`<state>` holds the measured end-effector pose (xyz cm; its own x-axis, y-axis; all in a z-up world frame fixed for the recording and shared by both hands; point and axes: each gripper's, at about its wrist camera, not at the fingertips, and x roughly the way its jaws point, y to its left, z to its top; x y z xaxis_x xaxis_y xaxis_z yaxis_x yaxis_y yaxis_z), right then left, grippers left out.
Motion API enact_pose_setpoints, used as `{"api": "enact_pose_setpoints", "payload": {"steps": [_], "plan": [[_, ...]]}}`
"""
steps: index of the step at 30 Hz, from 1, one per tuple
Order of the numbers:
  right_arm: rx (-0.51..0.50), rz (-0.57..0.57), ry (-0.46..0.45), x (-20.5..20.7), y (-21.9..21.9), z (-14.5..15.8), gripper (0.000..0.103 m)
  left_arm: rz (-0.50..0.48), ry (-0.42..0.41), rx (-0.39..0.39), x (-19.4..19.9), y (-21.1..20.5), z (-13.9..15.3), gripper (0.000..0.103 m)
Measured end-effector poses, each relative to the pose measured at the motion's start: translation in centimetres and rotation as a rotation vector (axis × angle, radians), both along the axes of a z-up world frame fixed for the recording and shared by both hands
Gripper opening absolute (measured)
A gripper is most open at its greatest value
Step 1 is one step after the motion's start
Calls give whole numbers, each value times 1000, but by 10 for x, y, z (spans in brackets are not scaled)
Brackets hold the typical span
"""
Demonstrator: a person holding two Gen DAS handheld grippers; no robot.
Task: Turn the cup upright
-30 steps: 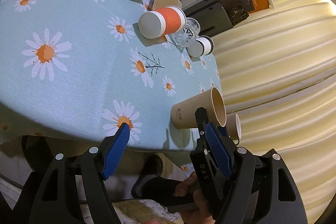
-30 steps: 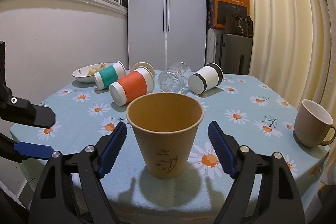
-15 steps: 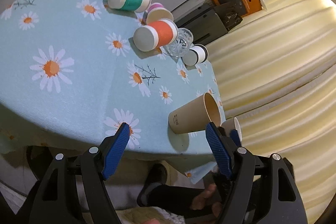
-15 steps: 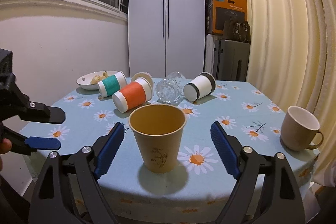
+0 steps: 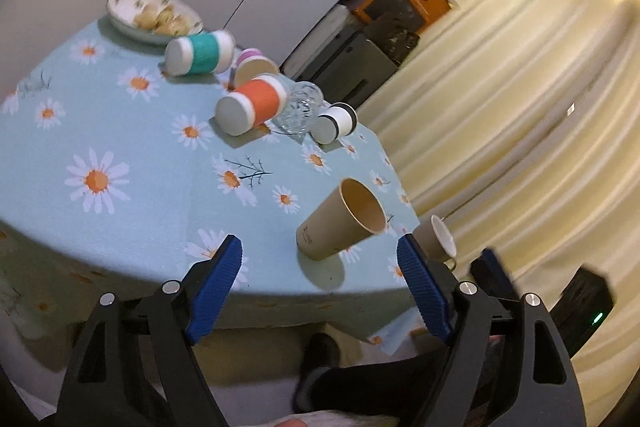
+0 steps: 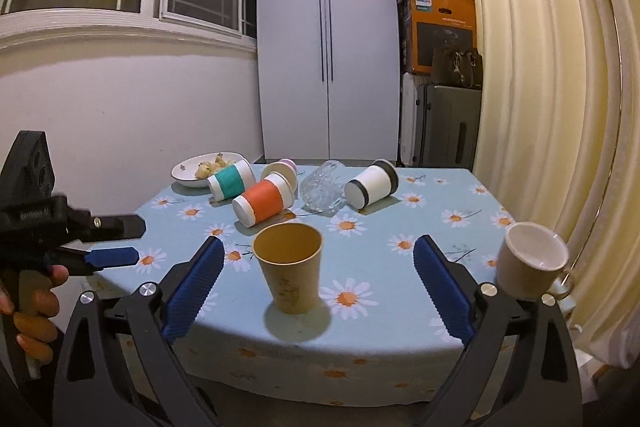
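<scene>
A brown paper cup stands upright near the table's front edge; it also shows in the left wrist view. My right gripper is open and empty, held back off the table edge with the cup between its fingers' line but farther away. My left gripper is open and empty, off the table's front edge; it shows at the left of the right wrist view. Further back lie an orange-banded cup, a teal-banded cup, a black-banded cup, a pink cup and a glass mug, all on their sides.
A beige mug stands upright at the table's right front. A white bowl of food sits at the back left. The table has a daisy-print cloth. Curtains hang on the right; a cabinet, boxes and a suitcase stand behind.
Both grippers have drawn back from the table; the brown cup and the other cups look smaller and farther. The cup stays upright where it was.
</scene>
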<state>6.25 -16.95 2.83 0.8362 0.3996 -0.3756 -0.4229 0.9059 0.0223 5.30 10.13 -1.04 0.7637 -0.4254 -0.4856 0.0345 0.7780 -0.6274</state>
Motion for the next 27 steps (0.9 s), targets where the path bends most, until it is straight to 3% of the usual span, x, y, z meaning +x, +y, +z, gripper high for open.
{"api": "enact_pose_setpoints", "payload": {"steps": [14, 16, 27], "plan": [[-62, 76, -16, -13, -43, 14, 96, -8, -105, 329, -38, -57, 18, 84], [-63, 89, -10, -14, -45, 13, 96, -11, -126, 364, -42, -63, 21, 94], [-52, 119, 62, -13, -50, 1, 96, -73, -190, 558, -65, -103, 24, 94]]}}
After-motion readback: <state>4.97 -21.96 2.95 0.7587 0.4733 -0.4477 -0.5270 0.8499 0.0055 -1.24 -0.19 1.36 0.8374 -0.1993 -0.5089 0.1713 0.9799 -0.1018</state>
